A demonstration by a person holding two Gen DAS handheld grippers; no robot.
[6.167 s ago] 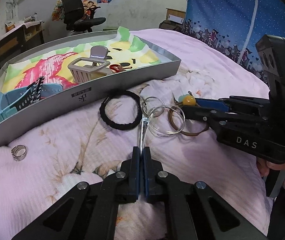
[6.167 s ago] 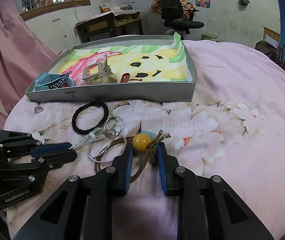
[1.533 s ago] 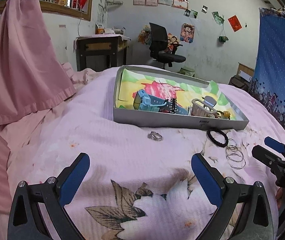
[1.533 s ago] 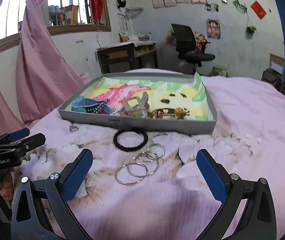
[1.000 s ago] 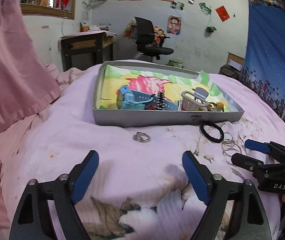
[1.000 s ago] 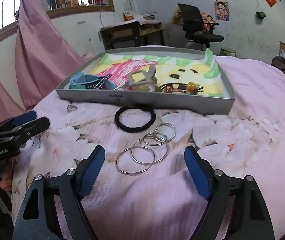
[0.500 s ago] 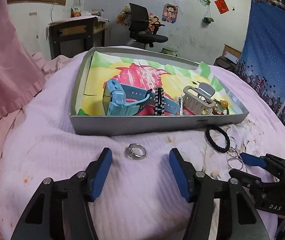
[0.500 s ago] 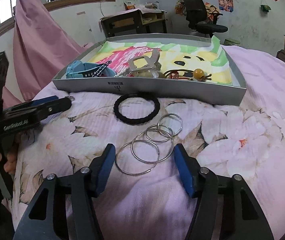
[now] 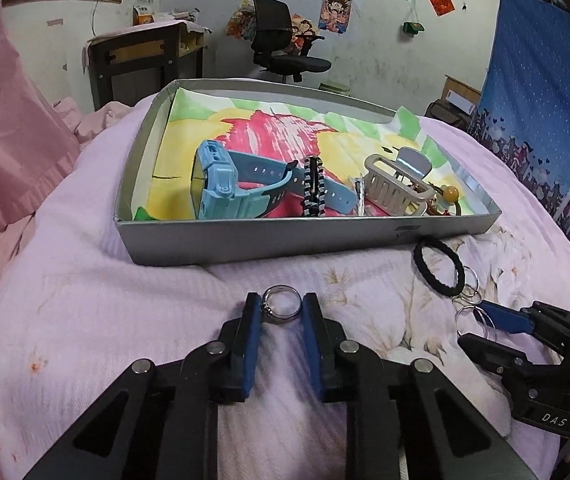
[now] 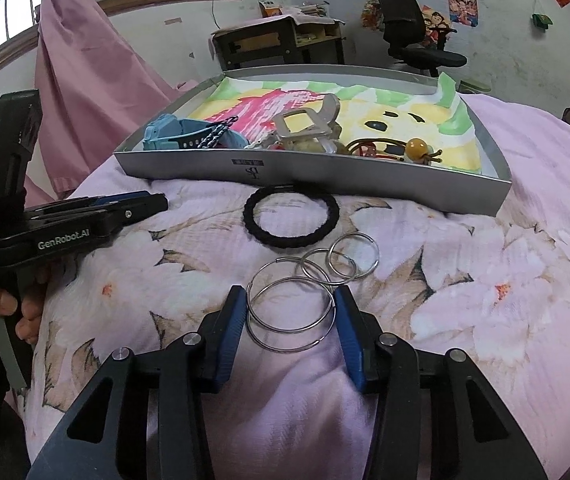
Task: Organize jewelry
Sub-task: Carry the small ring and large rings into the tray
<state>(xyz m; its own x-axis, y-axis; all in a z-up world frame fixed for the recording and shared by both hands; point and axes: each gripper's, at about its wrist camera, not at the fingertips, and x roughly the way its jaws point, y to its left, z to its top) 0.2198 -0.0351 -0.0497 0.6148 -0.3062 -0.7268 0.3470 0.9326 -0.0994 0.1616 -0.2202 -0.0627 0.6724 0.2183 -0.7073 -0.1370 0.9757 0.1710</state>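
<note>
A small silver ring [image 9: 283,307] lies on the pink bedspread between the tips of my left gripper [image 9: 282,307], whose pads sit close on both sides of it. Several linked silver hoops [image 10: 305,288] lie on the spread; the largest lies between the fingers of my open right gripper [image 10: 290,312]. A black hair tie [image 10: 291,220] lies just in front of the grey tray [image 10: 325,176]. The tray holds a blue watch [image 9: 229,188], a beige hair claw [image 9: 395,184], a beaded chain and a yellow bead tie [image 10: 415,148].
The tray [image 9: 285,240] sits on a bed covered with a pink flowered spread. A pink curtain [image 10: 81,80] hangs at left. A desk [image 10: 281,44] and a black office chair [image 10: 409,28] stand behind. A blue starry curtain [image 9: 545,92] hangs at right.
Both grippers have moved down and forward and narrowed. The left one now brackets the silver ring; the right one now brackets the large hoop.
</note>
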